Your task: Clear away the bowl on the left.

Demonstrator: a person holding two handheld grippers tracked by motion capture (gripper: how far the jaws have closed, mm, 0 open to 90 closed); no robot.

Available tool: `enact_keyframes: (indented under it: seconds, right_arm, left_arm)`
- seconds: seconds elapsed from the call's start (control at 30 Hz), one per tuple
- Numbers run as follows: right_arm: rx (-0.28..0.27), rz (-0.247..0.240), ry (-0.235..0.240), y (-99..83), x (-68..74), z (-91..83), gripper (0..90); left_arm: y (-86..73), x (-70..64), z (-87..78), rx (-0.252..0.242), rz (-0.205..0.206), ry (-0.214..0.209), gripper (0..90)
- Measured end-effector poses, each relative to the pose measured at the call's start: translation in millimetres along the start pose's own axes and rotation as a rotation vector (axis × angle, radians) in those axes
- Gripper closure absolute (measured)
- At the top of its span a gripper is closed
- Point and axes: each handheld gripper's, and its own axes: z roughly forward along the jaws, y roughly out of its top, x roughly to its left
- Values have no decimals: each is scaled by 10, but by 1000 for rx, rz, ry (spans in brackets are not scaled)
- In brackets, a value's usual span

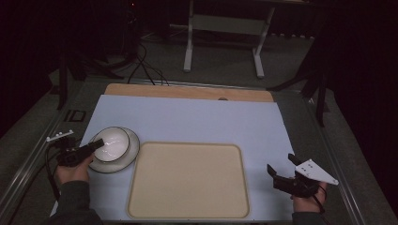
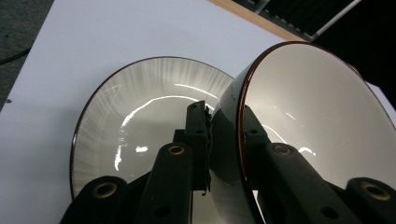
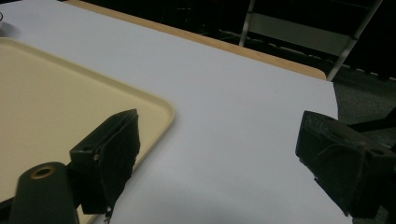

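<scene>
Table [image 1: 187, 117] covered with a pale sheet; a strip of bare wood shows along the far edge. Room dim around it.

Left gripper [image 1: 96, 145], at the table's left edge toward the near corner, held in the person's left hand [image 1: 72, 171]. Its fingers [image 2: 196, 135] are nearly closed, pinching the near wall of a bowl [image 1: 112, 143]: one finger outside the wall, the other inside over the rim. In the left gripper view the bowl [image 2: 317, 121] is white inside with a dark brown rim, and sits tilted against the camera's frame, its open face turned to the right.

Bowl is over a plate [image 1: 126, 159], also white with a dark rim, which lies flat on the sheet near the left edge. In the left gripper view the plate [image 2: 140, 107] shows faint streaked glaze toward its rim and lies behind and to the left of the bowl. Cannot tell whether the bowl's base touches the plate or is just clear of it.

Tray [image 1: 187, 180], beige, rectangular with rounded corners, nothing on it, centred along the near edge. The plate's right side lies just beside the tray's far left corner; contact uncertain.

Right gripper [image 1: 281, 168], near the table's near right corner, held in the person's right hand [image 1: 307, 199]. Fingers [image 3: 112, 154] spread wide, nothing between them, over bare sheet just right of the tray [image 3: 56, 102]. Grey three-cornered plate on top of it.

A white frame stand [image 1: 225, 28] is on the floor beyond the far edge, with cables [image 1: 145, 65] on the floor to its left.
</scene>
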Motion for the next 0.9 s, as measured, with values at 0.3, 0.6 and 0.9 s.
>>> enact_keyframes:
  seconds: [0.3, 0.6, 0.9]
  right_arm:
    - [0, -1, 0, 0, 0, 1, 134]
    - [2, 1, 0, -1, 1, 2, 135]
    - [3, -1, 0, -1, 2, 2, 135]
  left_arm:
    - [-8, -82, -7, -13, 4, -29, 799]
    - [-14, -174, 7, -14, 21, -48, 798]
    - [-24, -262, 18, -16, 39, -64, 797]
